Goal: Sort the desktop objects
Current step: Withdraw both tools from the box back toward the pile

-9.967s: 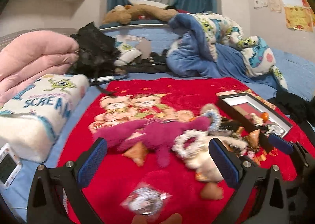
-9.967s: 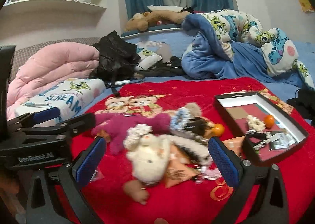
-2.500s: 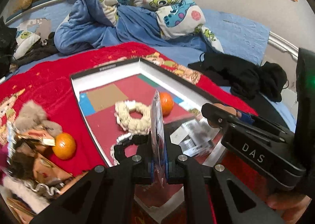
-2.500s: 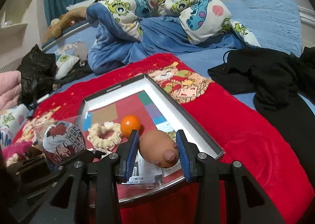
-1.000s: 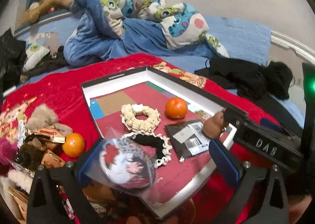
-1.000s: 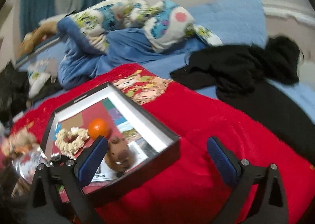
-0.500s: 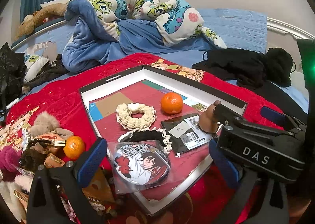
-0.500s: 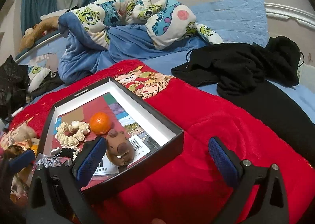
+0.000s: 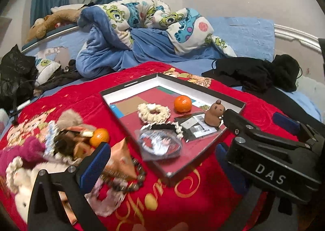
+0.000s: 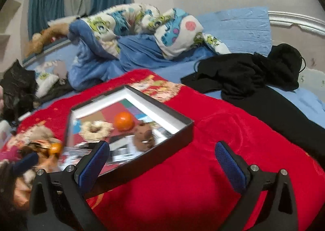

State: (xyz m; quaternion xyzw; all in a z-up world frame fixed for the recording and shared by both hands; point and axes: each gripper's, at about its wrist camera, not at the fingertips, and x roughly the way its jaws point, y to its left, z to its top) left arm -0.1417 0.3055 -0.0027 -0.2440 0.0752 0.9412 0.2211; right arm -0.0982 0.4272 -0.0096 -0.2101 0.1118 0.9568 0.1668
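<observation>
Hand-held gripper [image 9: 162, 162] above plush red blanket [image 9: 182, 200]

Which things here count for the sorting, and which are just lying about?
For the job:
black shallow box
orange tangerine outside it
triangular orange packet
dark bead bracelet

Just lying about:
black clothes
blue cartoon-print duvet
brown plush dog

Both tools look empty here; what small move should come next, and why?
Probably swing the left tool toward the loose orange. Both tools are open and empty, one orange already sits in the box, and this one still lies in the pile outside.
</observation>
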